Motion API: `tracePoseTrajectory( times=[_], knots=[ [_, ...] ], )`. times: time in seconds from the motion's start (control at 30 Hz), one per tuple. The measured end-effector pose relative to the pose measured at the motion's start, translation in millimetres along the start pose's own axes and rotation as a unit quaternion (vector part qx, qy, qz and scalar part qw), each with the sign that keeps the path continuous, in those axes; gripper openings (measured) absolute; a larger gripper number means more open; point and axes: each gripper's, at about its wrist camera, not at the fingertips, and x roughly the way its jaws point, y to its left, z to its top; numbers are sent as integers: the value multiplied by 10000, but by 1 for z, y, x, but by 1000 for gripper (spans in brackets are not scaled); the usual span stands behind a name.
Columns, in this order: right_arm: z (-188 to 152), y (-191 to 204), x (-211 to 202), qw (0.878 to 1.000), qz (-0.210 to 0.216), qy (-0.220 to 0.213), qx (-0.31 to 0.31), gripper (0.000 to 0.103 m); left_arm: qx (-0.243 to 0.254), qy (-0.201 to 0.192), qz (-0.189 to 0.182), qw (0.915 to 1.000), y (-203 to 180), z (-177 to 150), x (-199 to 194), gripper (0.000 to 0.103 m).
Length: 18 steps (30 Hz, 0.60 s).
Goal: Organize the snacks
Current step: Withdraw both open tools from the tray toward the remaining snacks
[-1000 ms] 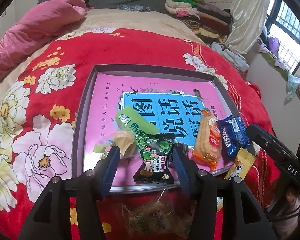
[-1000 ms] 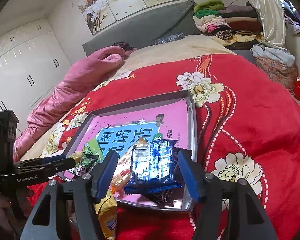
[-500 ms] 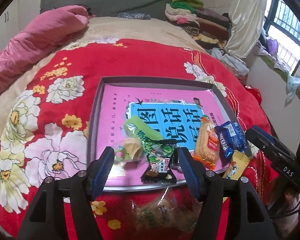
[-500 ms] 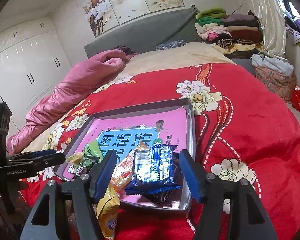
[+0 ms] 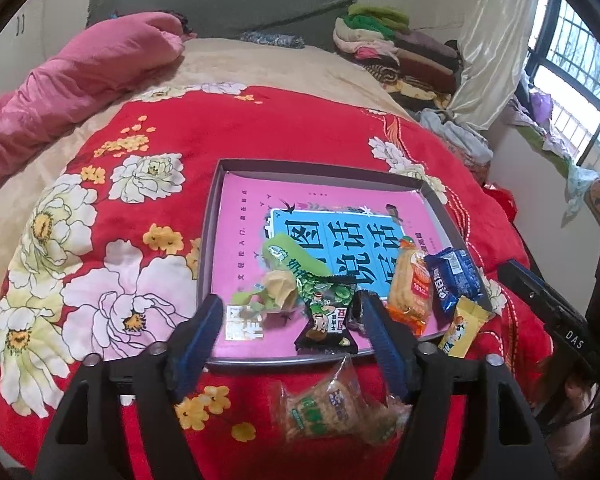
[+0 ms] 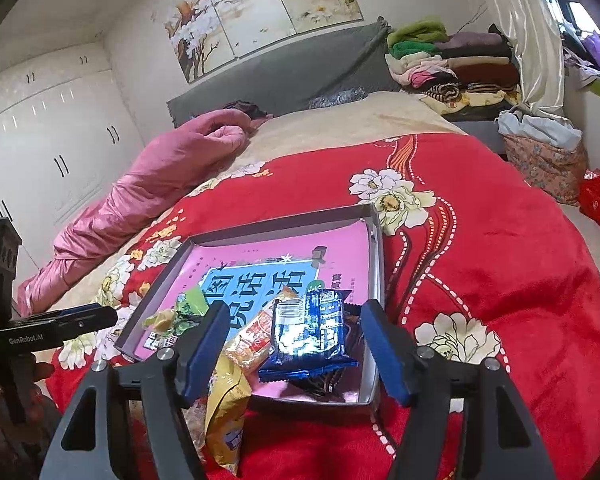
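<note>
A big bed fills the room, covered by a red blanket (image 5: 228,136) with white and yellow flowers. A pink quilt (image 5: 80,76) lies rolled along its far left side, and folded clothes (image 6: 452,60) are stacked at the head end, near the curtain.

On the blanket sits a shallow grey tray (image 5: 210,240) with a pink and blue printed sheet as its floor. The snacks are gathered at the near edge of this tray. From left to right in the left wrist view: a pale wrapped sweet (image 5: 278,286), a green packet (image 5: 296,260) lying partly under a dark pea packet (image 5: 326,316), an orange cracker pack (image 5: 410,292) and a blue biscuit pack (image 5: 454,276). A yellow packet (image 5: 462,326) leans over the near right corner of the tray, half out of it. One clear packet of crackers (image 5: 324,404) lies outside the tray, on the blanket just in front of the rim.

The left gripper (image 5: 292,334) hangs above the near rim with its jaws opening; the dark pea packet lies in the gap between them, but the pads do not press on it. The right gripper (image 6: 292,348) is also opening its jaws, with the blue biscuit pack between them, resting loose on the other snacks and not squeezed.
</note>
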Motion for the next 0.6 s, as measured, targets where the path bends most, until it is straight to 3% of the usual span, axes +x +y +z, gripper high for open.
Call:
tracePoseTrajectory(
  times=[0.6],
  knots=[
    [-11, 17, -20, 9999, 91, 50, 54, 69, 100, 214, 1, 9997, 6, -21, -11, 77]
  ],
)
